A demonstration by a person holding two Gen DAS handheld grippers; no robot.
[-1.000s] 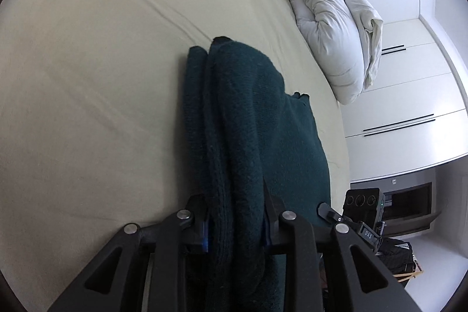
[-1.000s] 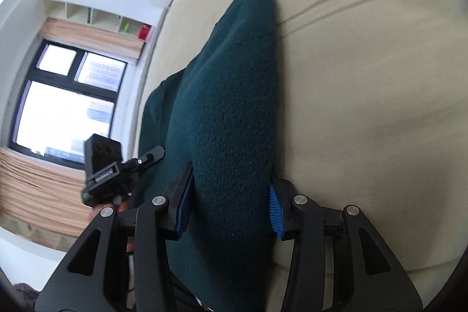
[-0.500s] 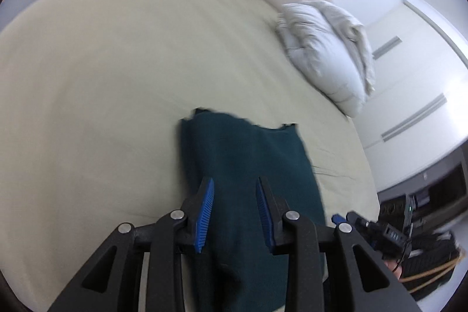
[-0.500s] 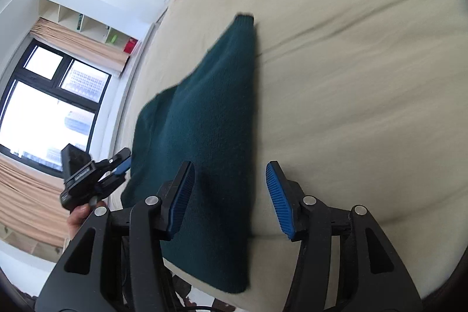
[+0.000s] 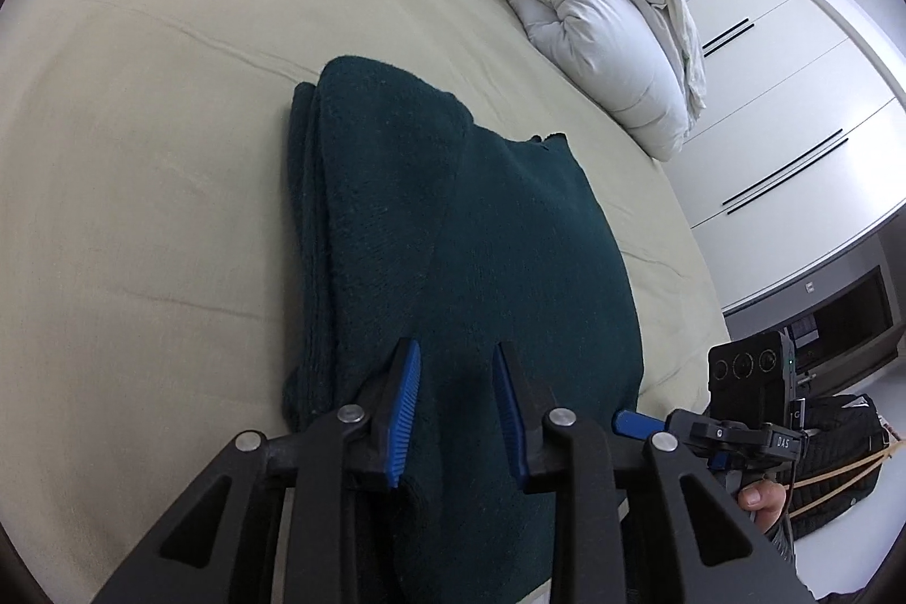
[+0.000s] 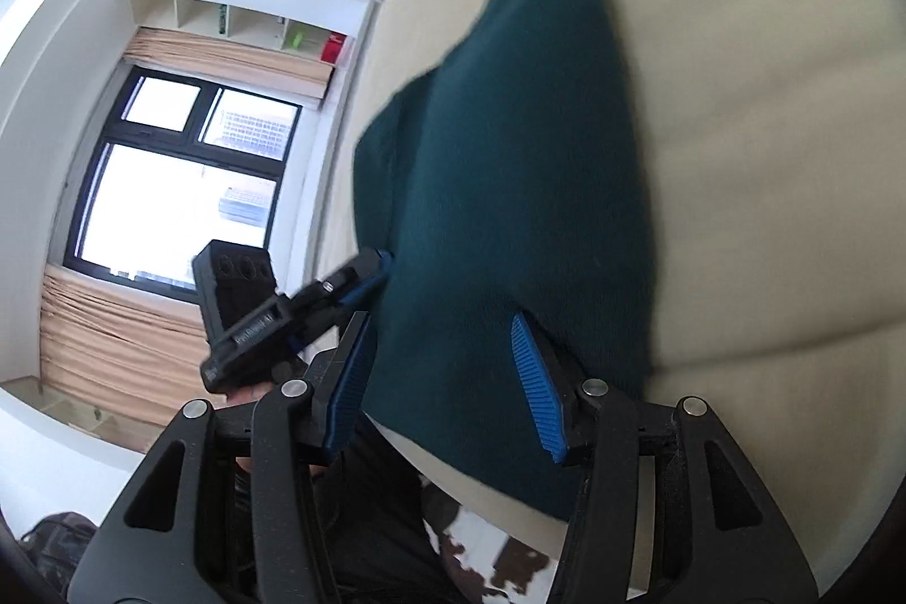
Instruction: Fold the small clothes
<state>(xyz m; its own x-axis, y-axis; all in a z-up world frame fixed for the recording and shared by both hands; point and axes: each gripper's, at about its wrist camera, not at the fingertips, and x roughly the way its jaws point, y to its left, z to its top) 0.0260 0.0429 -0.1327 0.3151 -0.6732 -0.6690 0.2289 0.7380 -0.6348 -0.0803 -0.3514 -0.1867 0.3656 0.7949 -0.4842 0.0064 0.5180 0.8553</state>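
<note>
Folded dark green sweater (image 5: 453, 230) lies on the bed (image 5: 141, 151); left claw (image 5: 456, 406) and right claw (image 6: 447, 377) gape wide over it, gripping nothing.

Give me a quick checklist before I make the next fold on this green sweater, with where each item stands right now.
1. Left hand-held gripper released: ok, jaws apart over the knit, nothing clamped.
2. Right hand-held gripper released: ok, jaws wide open around the sweater's near edge.
3. Dark green sweater resting on the bed: ok, folded lengthwise, layers stacked along its left edge.
4. Near end fully on the mattress: not ok, it hangs over the bed's edge.
5. Fold edges aligned: cannot tell, right wrist view is blurred.
6. Room ahead for the fold: ok, bare sheet beyond the sweater; the white duvet sits apart.
</note>
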